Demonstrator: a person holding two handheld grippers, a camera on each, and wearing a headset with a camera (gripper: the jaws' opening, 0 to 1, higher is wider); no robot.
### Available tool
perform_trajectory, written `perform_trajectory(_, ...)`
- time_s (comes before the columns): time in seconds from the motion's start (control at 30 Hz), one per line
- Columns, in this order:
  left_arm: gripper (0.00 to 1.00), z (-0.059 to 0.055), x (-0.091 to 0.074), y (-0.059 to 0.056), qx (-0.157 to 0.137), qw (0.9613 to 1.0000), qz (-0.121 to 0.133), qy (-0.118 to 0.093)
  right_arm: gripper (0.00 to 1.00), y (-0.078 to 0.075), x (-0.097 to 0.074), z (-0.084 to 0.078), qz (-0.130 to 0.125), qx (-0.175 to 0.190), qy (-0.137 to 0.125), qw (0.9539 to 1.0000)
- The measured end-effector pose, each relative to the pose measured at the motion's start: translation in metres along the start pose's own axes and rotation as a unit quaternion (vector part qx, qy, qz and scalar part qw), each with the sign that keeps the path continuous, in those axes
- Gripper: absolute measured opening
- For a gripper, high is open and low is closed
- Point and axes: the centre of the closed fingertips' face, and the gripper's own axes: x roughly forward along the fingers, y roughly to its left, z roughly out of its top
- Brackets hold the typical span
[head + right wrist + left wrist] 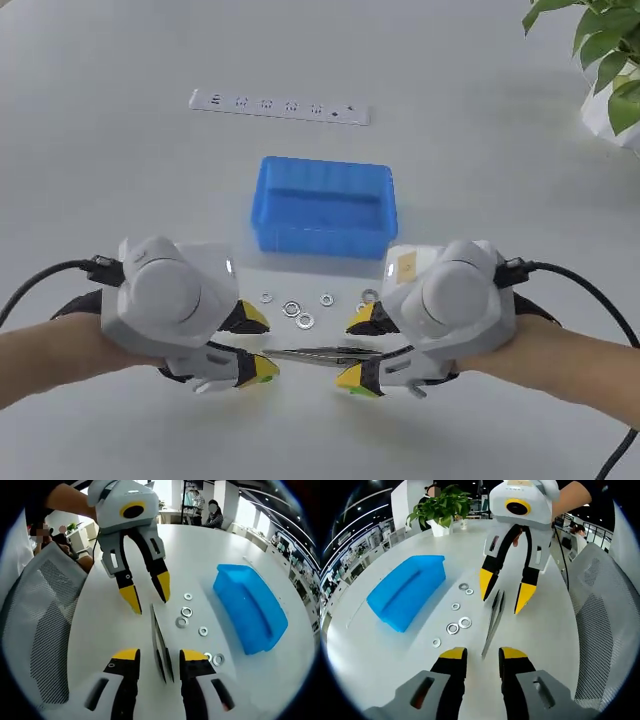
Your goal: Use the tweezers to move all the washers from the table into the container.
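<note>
Slim metal tweezers point(320, 353) lie flat on the white table, between the two grippers that face each other. My left gripper point(257, 343) is open, and one end of the tweezers point(493, 617) reaches just up to its yellow tips. My right gripper point(355, 350) is open too, with the tweezers point(159, 640) lying between its jaws, untouched. Several washers point(291, 308) are scattered just beyond the tweezers. Behind the washers point(465, 622) point(186, 611) stands the blue container point(325, 205), open-topped.
A white power strip point(280, 106) lies beyond the container. A potted plant point(600, 50) stands at the far right corner. A grey mesh chair point(45, 630) is at the table's near edge. People sit at desks in the background.
</note>
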Motion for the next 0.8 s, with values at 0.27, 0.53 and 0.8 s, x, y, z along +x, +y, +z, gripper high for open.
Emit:
perform_trajectory(0.27, 0.27, 0.006, 0.004, -0.008, 0.013, 0.9997, -0.019, 0.005, 0.23, -0.004, 0.007, -0.002, 0.008, -0.021, 0.021, 0.9995)
perform_trajectory(0.53, 0.16, 0.008, 0.009, -0.017, 0.048, 0.9979, -0.036, 0.026, 0.14, 0.001, 0.005, -0.005, 0.005, -0.041, 0.027, 0.9987)
perform_trajectory(0.8, 0.11, 0.011, 0.014, -0.012, 0.049, 0.9982, -0.026, 0.022, 0.09, 0.007, 0.006, -0.005, 0.001, -0.083, 0.034, 0.9959)
